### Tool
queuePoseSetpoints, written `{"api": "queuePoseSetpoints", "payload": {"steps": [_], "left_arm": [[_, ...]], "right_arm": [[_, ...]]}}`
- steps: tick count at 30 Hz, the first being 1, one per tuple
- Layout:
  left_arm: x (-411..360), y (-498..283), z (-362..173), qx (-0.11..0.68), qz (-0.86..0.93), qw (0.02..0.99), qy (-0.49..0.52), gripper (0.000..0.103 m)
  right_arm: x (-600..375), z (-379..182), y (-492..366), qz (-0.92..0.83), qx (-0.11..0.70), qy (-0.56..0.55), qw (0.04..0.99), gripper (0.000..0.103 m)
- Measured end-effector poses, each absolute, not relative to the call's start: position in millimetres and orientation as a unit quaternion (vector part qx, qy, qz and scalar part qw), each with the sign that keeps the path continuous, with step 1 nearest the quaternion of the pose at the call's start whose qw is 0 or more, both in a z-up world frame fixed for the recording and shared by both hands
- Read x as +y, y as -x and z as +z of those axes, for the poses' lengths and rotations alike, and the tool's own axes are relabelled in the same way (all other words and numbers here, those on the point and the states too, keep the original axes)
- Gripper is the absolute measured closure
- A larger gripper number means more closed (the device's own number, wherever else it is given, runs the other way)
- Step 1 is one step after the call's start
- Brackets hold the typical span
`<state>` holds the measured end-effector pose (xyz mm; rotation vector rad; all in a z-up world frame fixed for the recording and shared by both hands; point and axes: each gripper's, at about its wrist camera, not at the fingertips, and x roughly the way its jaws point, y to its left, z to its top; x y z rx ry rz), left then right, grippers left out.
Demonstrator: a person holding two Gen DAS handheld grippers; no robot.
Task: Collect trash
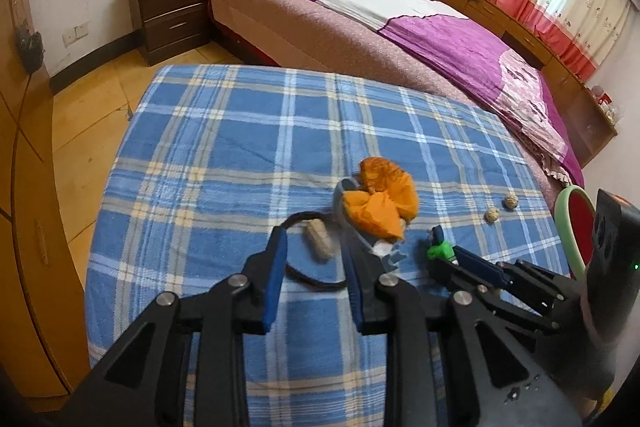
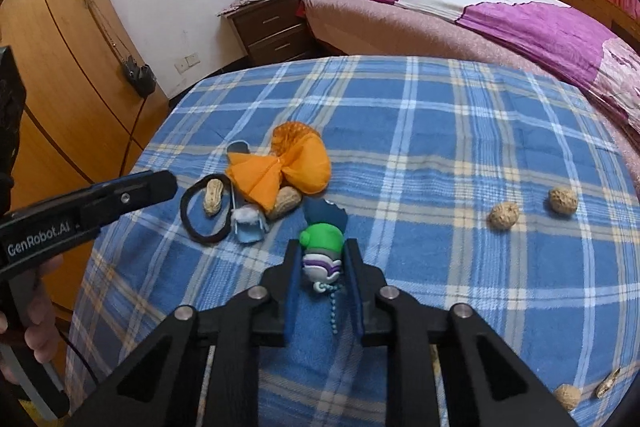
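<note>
Between the right tool's [image 2: 322, 259] fingers, green toy [image 2: 322, 239]
</note>
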<state>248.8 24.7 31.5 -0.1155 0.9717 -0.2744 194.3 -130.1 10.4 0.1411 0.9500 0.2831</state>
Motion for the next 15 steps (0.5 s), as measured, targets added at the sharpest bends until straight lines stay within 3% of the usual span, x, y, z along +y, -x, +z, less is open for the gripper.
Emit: {"api": "queuePoseSetpoints", "payload": {"steps": [6,9,15], "left_arm": [[-2.4,-253.0,42.0,0.455,-0.155,0.876,0.024,0.068],[-24.7,-261.3,45.3,0.453,-0.175,0.874,-0.013,0.059],[-59.1,-289.8,29.6,0.477,-0.186,0.856,-0.068,0.058]], "right_arm": [[-157.5,33.9,-171.6,0.135,0.431,-0.117,0.885,0.08],[-176.2,44.7,-160.1,0.129,0.423,-0.14,0.886,0.08],[-214.3,59.9,-136.2,0.103,0.403,-0.173,0.893,0.08]]}}
